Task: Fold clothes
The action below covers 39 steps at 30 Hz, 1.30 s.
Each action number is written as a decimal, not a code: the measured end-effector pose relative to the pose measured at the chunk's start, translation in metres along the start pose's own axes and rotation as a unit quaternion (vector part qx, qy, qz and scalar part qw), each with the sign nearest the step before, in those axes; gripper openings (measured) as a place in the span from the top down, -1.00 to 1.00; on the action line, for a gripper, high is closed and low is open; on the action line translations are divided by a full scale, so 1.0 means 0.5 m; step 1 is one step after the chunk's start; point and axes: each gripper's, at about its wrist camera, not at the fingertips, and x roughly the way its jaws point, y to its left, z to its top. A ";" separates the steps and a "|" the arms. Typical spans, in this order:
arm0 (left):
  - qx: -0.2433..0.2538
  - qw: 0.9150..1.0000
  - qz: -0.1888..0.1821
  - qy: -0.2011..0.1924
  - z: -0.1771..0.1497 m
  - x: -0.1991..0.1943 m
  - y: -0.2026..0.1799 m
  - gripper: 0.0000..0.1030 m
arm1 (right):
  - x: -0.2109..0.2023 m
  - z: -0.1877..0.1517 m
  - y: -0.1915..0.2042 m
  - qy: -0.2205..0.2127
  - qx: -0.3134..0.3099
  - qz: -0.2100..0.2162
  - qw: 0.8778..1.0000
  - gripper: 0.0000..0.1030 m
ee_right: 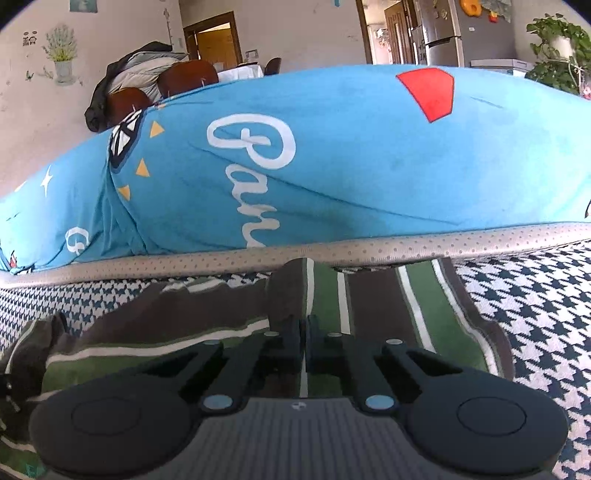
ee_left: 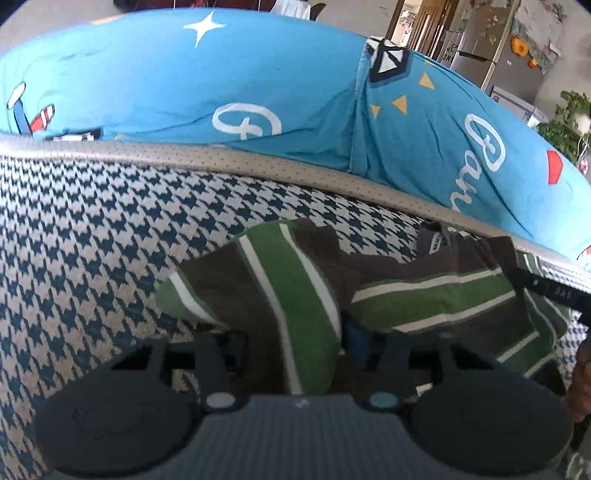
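The right gripper (ee_right: 303, 332) sits low over a green, brown and white striped garment (ee_right: 373, 302), its jaws drawn tight together with a raised fold of the striped cloth pinched up between them just ahead of the tips. In the left wrist view the left gripper (ee_left: 291, 347) has its jaws narrowed around a bunched hump of the same striped garment (ee_left: 280, 280), which rises between the two fingers (ee_left: 391, 350); the cloth fills the gap, so it is grasping the garment. The garment lies crumpled across a mat woven in a dark blue and white houndstooth pattern (ee_left: 92, 229), with one part spreading flat toward the right gripper and the other humped near the left one. At the right edge of the left wrist view a dark strap-like piece (ee_left: 554, 291) crosses over the garment, and what it belongs to cannot be told. Beyond the garment runs the mat's grey perforated border (ee_right: 406, 245), and the striped cloth reaches up to it. Just behind that border lies a bright blue quilt (ee_right: 332, 166) printed with white script, stars, yellow triangles and red shapes, bulging upward. Farther back stand chairs draped with a dark coat (ee_right: 122, 81), a steel refrigerator (ee_right: 443, 33) and a leafy houseplant (ee_right: 557, 48) against pale walls.
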 end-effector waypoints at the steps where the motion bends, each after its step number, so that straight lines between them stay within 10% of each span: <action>1: 0.007 1.000 0.008 -0.004 -0.001 -0.002 -0.007 0.45 | -0.004 0.003 0.000 -0.004 0.001 -0.004 1.000 0.91; 18: 0.138 0.972 0.076 -0.172 0.064 -0.040 -0.186 0.56 | -0.149 0.097 -0.069 -0.144 0.059 -0.094 0.983 0.92; 28: 0.073 0.987 0.075 -0.124 0.073 -0.021 -0.152 -0.49 | -0.157 0.095 -0.205 -0.094 0.150 -0.042 0.983 0.85; 39: 0.034 0.996 0.004 -0.087 0.036 -0.083 -0.159 -0.76 | -0.124 0.028 -0.291 0.011 0.218 -0.031 0.975 0.63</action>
